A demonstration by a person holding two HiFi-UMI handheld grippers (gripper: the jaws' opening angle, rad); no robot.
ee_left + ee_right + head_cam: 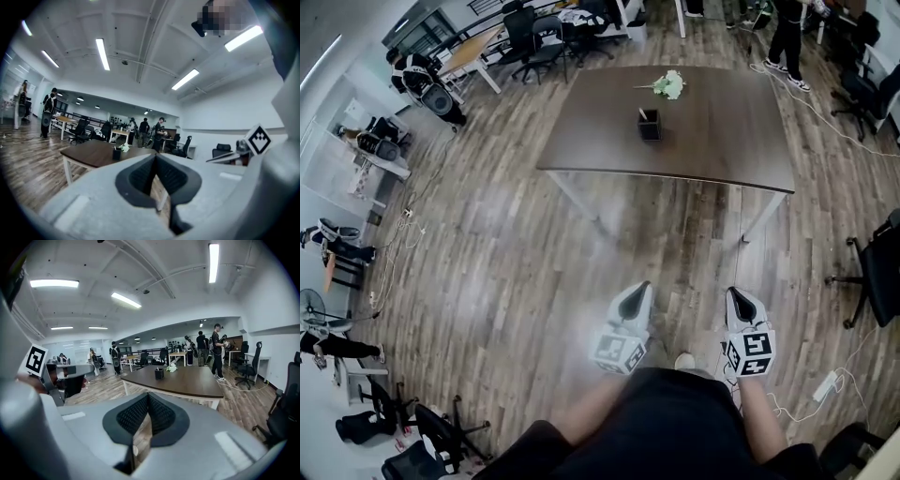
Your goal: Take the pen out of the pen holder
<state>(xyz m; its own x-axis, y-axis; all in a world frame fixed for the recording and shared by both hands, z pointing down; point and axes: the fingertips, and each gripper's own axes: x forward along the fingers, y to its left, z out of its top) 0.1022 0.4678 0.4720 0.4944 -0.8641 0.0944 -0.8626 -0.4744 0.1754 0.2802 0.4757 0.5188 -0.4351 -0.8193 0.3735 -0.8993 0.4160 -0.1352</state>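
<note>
I can't make out a pen in the pen holder [649,125] on the desk [712,141]: too small, too far. The right edge cuts off an office chair [881,272].

loc: open-plan office | evid: desks [476,52], swivel chairs [528,37], ceiling strip lights [102,54], wood floor [506,244]

Ahead of me: a dark brown table [712,141] on white legs, standing on the wood-plank floor [506,244]. On its top I see a black pen holder [649,125], upright near the middle, and a white flower sprig [669,84] near the far edge, apart from it.
</note>
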